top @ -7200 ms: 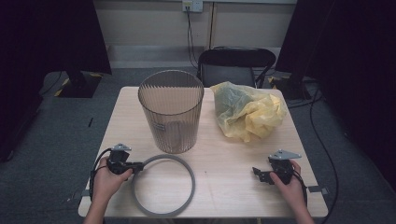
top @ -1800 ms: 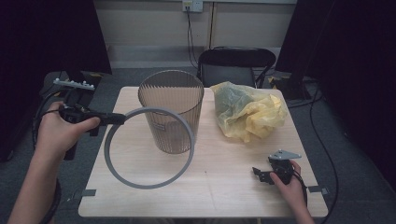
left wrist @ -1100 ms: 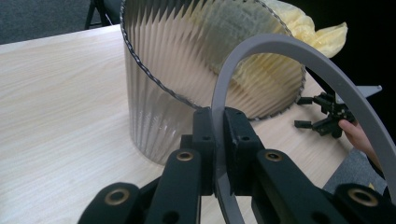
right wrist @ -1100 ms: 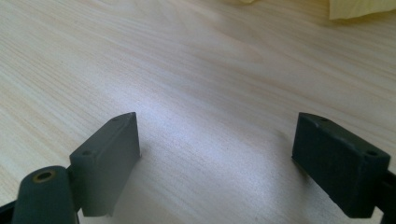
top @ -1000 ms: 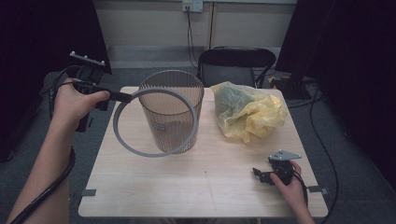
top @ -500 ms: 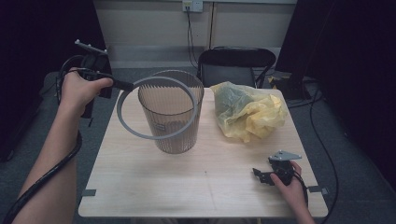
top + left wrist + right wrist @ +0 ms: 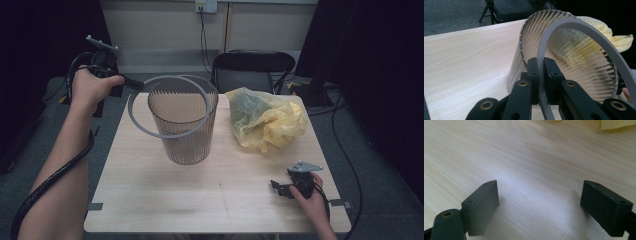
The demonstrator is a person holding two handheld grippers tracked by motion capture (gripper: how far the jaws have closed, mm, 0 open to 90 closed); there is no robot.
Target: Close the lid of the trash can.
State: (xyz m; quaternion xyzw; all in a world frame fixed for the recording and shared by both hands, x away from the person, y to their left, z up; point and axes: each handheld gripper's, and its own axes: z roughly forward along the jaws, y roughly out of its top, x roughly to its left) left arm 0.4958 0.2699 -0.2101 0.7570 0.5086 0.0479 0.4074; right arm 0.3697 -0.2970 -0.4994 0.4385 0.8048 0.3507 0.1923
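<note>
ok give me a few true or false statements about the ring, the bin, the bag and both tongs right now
1. The left tongs are shut on the grey ring. True.
2. The ring lies flat on the table. False: it is held up in the air at the ribbed bin, by its rim.
3. The right tongs hold the yellow bag. False: their jaws stand open and empty, low over the table.
4. The bin stands upright on the table. True.
5. The bag is inside the bin. False: it lies on the table beside it.
</note>
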